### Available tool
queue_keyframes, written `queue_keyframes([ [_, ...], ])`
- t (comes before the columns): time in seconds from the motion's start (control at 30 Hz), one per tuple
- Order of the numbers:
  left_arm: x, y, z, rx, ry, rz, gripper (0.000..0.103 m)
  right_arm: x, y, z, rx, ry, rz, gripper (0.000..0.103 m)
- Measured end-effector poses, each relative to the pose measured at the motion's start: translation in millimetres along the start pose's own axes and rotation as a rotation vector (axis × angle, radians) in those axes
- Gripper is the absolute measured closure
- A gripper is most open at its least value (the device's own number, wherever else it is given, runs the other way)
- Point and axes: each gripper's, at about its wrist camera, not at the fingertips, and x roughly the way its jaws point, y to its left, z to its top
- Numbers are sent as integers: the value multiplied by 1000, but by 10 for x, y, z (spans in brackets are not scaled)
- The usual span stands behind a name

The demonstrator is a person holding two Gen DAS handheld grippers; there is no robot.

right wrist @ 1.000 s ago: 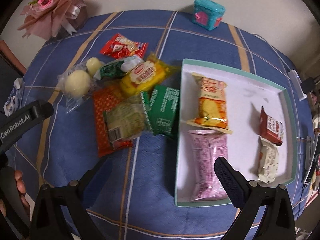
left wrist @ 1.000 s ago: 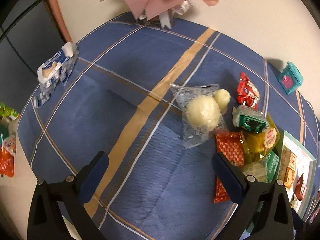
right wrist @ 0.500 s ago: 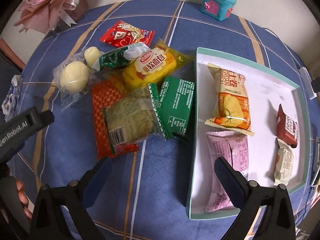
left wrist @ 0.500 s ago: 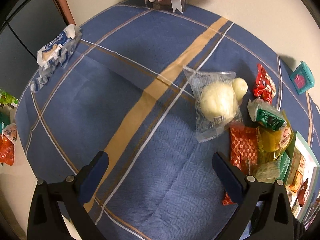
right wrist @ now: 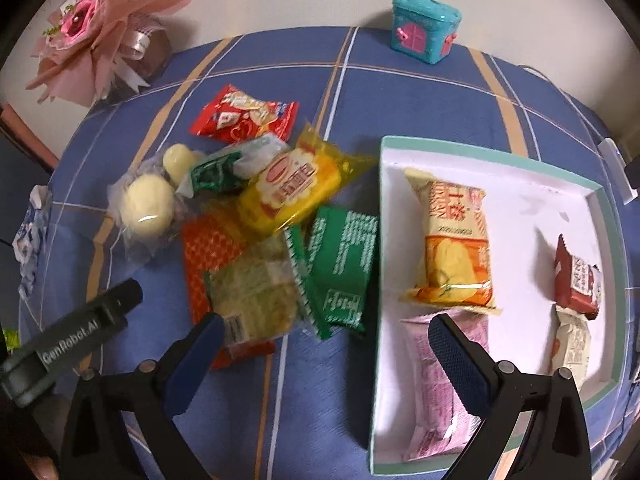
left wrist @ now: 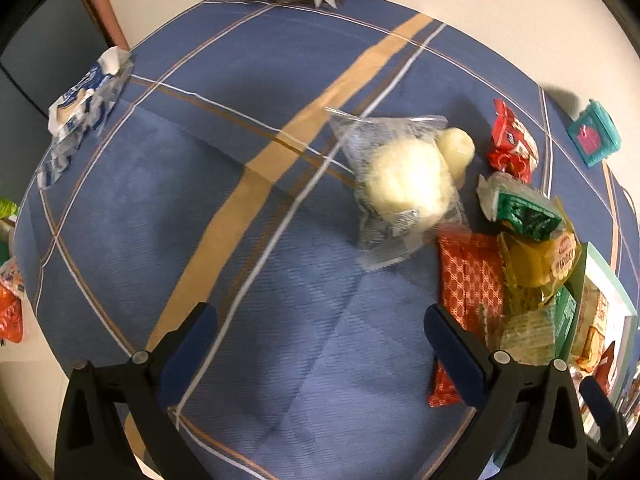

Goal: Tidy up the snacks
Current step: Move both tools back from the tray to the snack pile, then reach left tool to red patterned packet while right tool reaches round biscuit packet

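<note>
**Inspector:** Surface is a table under a blue cloth (right wrist: 400, 92) with tan and white stripes, set against a pale wall. A pink flower bouquet (right wrist: 96, 36) stands at the far left corner, a small teal box (right wrist: 426, 28) at the far edge.

**Clerk:** And the snacks?

**Inspector:** Two groups. A loose pile lies on the cloth just left of the tray (right wrist: 600, 196): a red packet (right wrist: 244, 114) farthest back, a clear bag of pale buns (right wrist: 146, 208) at the left, a yellow packet (right wrist: 292, 188) over a green-and-white one (right wrist: 224, 168), an orange patterned packet (right wrist: 208, 252) beneath a pale green packet (right wrist: 256, 292), and a dark green packet (right wrist: 344, 272) touching the tray's left wall.

**Clerk:** Inside the tray?

**Inspector:** Four items. An orange-and-cream packet (right wrist: 452, 240) at the left, a pink packet (right wrist: 436, 384) directly nearer than it, a dark red bar (right wrist: 576, 280) and a cream bar (right wrist: 572, 344) at the right wall.

**Clerk:** Tools?

**Inspector:** The right gripper (right wrist: 322, 348) is spread wide and holds nothing; it hangs over the near edge of the pile and the tray's left wall. The left gripper (left wrist: 320, 336) is likewise wide and empty, above bare cloth, the bun bag (left wrist: 404, 184) ahead of it. A blue-and-white wrapper (left wrist: 84, 100) lies apart at the far left edge.
</note>
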Motion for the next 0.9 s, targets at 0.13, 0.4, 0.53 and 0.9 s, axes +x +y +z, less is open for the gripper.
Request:
queue_keyframes([
  [0.13,12,-43,-12,-6,9,3,0,44,21,68,-12,-10,-2,0],
  [0.4,22,104,39,-74,4,19,0,66,405,87,-115,-65,12,0],
  [0.53,48,145,46,-87,12,21,0,208,513,64,-144,-38,19,0],
  [0.9,135,70,26,-74,32,28,0,436,603,74,-141,-29,6,0],
])
